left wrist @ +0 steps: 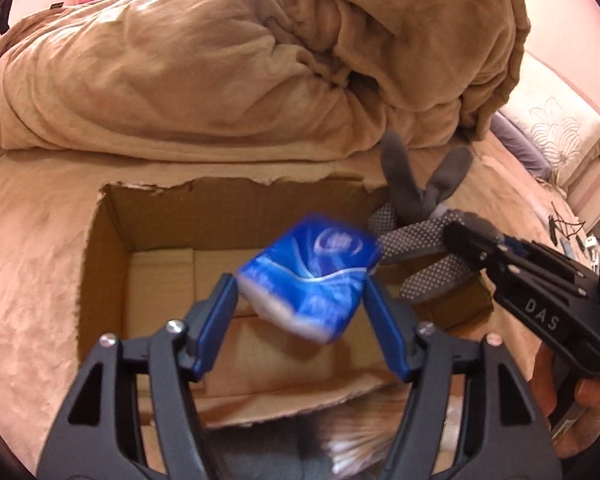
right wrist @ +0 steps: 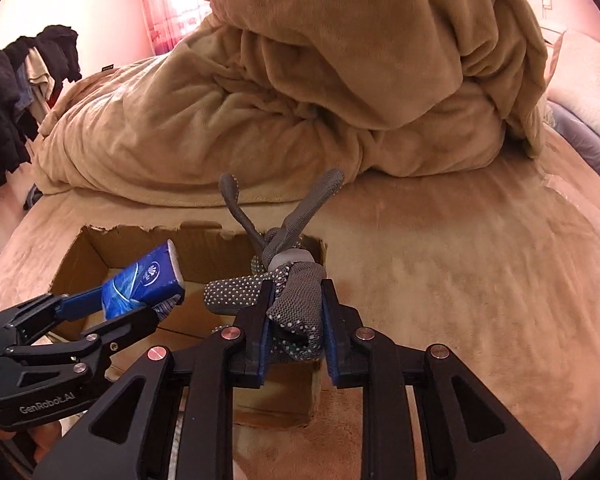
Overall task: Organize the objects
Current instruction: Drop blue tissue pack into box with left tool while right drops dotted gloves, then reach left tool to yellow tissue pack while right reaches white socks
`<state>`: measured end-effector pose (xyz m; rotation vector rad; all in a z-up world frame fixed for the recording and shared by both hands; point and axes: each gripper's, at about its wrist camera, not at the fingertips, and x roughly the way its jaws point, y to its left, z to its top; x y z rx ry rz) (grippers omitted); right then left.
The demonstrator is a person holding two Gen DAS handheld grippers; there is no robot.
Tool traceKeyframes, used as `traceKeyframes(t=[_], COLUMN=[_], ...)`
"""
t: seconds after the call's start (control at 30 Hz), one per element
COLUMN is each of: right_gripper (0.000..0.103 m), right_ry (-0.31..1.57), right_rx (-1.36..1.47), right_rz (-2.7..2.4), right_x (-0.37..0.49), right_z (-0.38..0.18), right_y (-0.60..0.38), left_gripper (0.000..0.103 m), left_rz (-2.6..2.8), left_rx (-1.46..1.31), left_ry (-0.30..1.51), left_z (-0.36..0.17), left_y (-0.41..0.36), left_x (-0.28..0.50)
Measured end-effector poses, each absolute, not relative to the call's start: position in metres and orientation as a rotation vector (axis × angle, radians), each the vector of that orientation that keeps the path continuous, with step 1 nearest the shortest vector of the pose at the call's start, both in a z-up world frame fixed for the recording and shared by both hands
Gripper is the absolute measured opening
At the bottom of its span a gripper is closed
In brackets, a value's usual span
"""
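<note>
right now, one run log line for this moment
left gripper: shut on tissue pack | right gripper: shut on knotted gloves | both over cardboard box

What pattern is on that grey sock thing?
Small white dots on grey knit, on the socks in the right gripper; clearest in the right wrist view.

box [left wrist: 112, 240] mouth: open above, interior bare | blanket heap [left wrist: 220, 72]: blocks behind | bed right: clear

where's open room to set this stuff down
The cardboard box floor looks bare below the blue tissue pack. The tan bed cover right of the box is open up to the heaped duvet. Crowded over the box's right rim, where the knotted grey socks hang.
</note>
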<state>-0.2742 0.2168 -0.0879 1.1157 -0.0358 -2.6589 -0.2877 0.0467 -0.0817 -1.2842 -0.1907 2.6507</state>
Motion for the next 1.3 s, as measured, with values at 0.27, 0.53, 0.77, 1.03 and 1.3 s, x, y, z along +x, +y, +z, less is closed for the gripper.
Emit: traceKeyframes(t=[0.27, 0.53, 0.77, 1.03, 1.3], right_gripper=[0.064, 0.064, 0.067, 0.07, 0.072], right_ry=[-0.077, -0.062, -0.049, -0.039, -0.03], right_rx=[1.043, 0.944, 0.873, 0.828, 0.861], right_rz=[-2.674, -2.751, -2.772, -2.766, -2.736], right_x=[-0.256, -0.208, -0.152, -0.096, -0.055], right_z=[-0.085, -0.051, -0.019, 0.002, -0.009], right_y=[0.227, 0.232, 0.24, 0.252, 0.261], left_gripper=[0.085, 0.096, 0.096, 0.096, 0.097], left_rz=[2.715, 2.767, 2.783, 2.8, 2.815], left_rx=[-1.182, -1.066, -1.013, -0.997, -1.034], left_ry=[-0.188, -0.227, -0.21, -0.254, -0.219], left_z=[-0.054, -0.015, 0.007, 0.014, 0.001], left_y=[0.033, 0.015, 0.009, 0.006, 0.015], left_x=[-0.253, -0.202, -0.15, -0.087, -0.051])
